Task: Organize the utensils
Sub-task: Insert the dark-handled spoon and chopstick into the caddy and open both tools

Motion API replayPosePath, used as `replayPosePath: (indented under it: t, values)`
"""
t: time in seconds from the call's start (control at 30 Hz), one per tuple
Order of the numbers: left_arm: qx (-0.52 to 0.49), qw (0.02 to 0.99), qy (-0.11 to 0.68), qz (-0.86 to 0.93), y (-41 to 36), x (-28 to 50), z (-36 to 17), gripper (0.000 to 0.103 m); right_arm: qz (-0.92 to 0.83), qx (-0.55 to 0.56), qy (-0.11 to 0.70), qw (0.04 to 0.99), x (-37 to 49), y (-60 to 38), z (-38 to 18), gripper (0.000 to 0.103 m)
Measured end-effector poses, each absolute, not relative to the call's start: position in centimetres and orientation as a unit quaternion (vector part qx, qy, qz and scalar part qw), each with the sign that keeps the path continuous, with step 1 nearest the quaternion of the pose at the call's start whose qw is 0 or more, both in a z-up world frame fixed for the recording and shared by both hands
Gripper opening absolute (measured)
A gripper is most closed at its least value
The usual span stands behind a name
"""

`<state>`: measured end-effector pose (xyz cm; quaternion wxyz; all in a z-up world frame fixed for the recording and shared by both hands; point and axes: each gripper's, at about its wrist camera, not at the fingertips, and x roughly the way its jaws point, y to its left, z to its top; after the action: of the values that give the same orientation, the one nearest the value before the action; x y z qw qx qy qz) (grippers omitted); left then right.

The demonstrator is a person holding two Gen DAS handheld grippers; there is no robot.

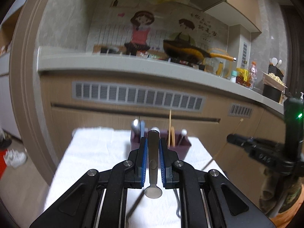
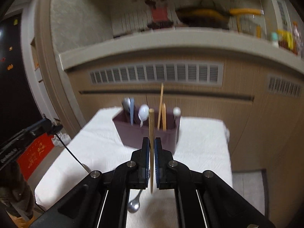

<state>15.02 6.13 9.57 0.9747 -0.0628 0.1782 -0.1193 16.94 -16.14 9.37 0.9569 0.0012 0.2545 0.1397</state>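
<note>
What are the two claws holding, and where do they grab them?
The left claw pinches a metal spoon by its handle. The right claw pinches a wooden chopstick around its middle.

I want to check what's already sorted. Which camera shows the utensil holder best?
The right wrist view: the maroon holder shows its front wall and the utensils standing in it. In the left wrist view the holder is mostly hidden behind the left gripper.

Dim indoor light, soft motion blur, heavy fisheye bend.
I see the white tablecloth (image 1: pixel 98 152) glaring brightest; the counter (image 2: pixel 171 38) behind smears and curves, and both views' corners go black.
</note>
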Motion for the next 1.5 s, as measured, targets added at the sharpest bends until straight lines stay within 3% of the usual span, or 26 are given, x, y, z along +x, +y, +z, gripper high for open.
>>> replayPosePath:
  t: [0.23, 0.47, 0.67, 1.13, 1.33, 1.5]
  values:
    - [-0.043, 0.987, 0.114, -0.109, 5.5, 20.0, 14.5, 0.013, 0.134, -0.023, 0.152, 0.979, 19.7, -15.2, 16.8, 0.005]
    - [-0.020, 0.988, 0.103, -0.113, 4.0, 26.6, 16.1, 0.012, 0.131, -0.035, 0.133, 0.982, 24.8, -14.4, 18.4, 0.005]
    - [-0.018, 0.983, 0.140, -0.115, 3.2, 32.0, 13.5, 0.013, 0.121, -0.027, 0.166, 0.978, 29.1, -15.0, 15.6, 0.005]
    - [-0.025, 0.943, 0.310, -0.117, 2.4, 38.6, 2.1, 0.013, 0.132, 0.014, 0.336, 0.932, 35.3, -15.1, 3.4, 0.006]
    - [-0.035, 0.942, 0.312, -0.116, 2.9, 37.3, 2.0, 0.014, 0.130, 0.025, 0.366, 0.921, 35.3, -15.5, 1.7, 0.007]
    - [-0.031, 0.948, 0.296, -0.116, 3.6, 34.6, 3.6, 0.020, 0.121, 0.017, 0.347, 0.930, 33.3, -15.7, 3.1, 0.022]
